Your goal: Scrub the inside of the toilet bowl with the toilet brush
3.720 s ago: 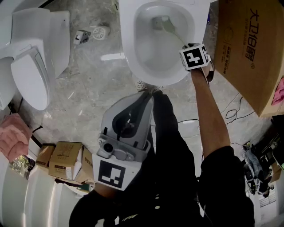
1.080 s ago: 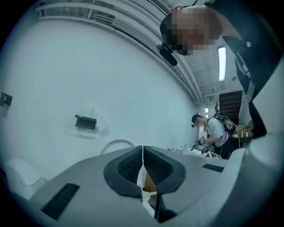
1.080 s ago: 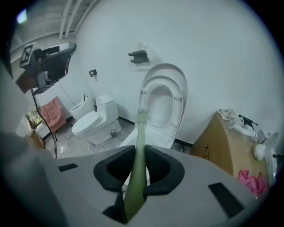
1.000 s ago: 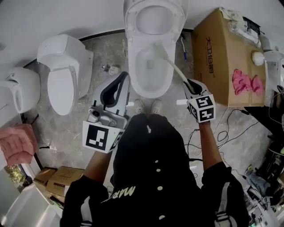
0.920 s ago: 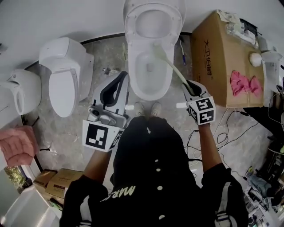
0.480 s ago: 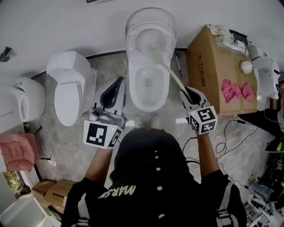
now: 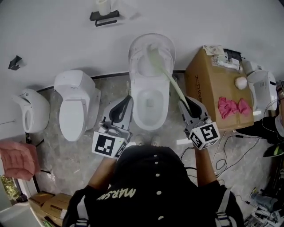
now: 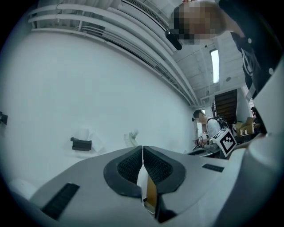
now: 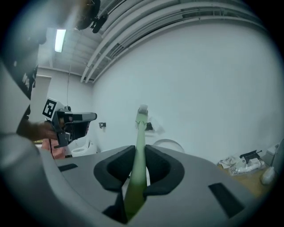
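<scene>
The white toilet (image 7: 151,107) stands against the wall with its lid up. My right gripper (image 7: 190,107) (image 9: 137,166) is shut on the pale green toilet brush (image 7: 165,73) (image 9: 138,146). The brush is lifted clear of the bowl, its head (image 7: 150,48) (image 9: 142,110) up in front of the raised lid. My left gripper (image 7: 120,116) (image 8: 143,165) is shut with nothing in it and hangs left of the bowl, pointing at the wall.
A second toilet (image 7: 75,103) and a urinal (image 7: 30,108) stand to the left. A cardboard box (image 7: 212,91) with a pink cloth (image 7: 233,107) on top sits right of the toilet. A paper holder (image 7: 103,13) hangs on the wall. Cables lie on the floor at right.
The right gripper has raised the brush out of the bowl, its head now up by the lid. The head view has pulled back and tilted up; both grippers rose.
</scene>
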Tool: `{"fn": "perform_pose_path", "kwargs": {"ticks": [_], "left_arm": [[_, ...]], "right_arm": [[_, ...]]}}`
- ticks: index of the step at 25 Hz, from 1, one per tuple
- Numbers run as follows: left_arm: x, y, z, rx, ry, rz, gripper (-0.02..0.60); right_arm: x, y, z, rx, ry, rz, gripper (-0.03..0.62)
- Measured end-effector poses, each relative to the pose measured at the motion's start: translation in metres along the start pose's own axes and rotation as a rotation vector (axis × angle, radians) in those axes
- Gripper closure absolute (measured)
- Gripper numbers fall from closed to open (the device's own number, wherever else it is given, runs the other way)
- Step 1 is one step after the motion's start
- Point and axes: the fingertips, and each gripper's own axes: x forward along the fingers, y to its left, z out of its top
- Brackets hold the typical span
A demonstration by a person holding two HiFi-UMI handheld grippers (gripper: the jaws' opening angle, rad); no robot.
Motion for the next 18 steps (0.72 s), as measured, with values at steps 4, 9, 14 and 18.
{"fn": "perform_pose_path", "kwargs": {"ticks": [4, 9, 14, 18], "left_arm": [[0.004, 0.003, 0.008, 0.013, -0.008, -0.007, 0.551], [0.011, 0.004, 0.021, 0.042, -0.031, -0.016, 0.551], [0.013, 0.003, 0.018, 0.026, -0.036, -0.022, 0.551], [0.016, 0.006, 0.021, 0.022, -0.046, -0.031, 0.551]], "right_arm": [[0.000, 0.005, 0.013, 0.012, -0.052, 0.019, 0.507], [0.001, 0.007, 0.042, -0.017, -0.135, 0.014, 0.507], [0.002, 0.011, 0.059, -0.062, -0.191, 0.003, 0.507], [0.008, 0.012, 0.066, -0.098, -0.192, -0.006, 0.507]]}}
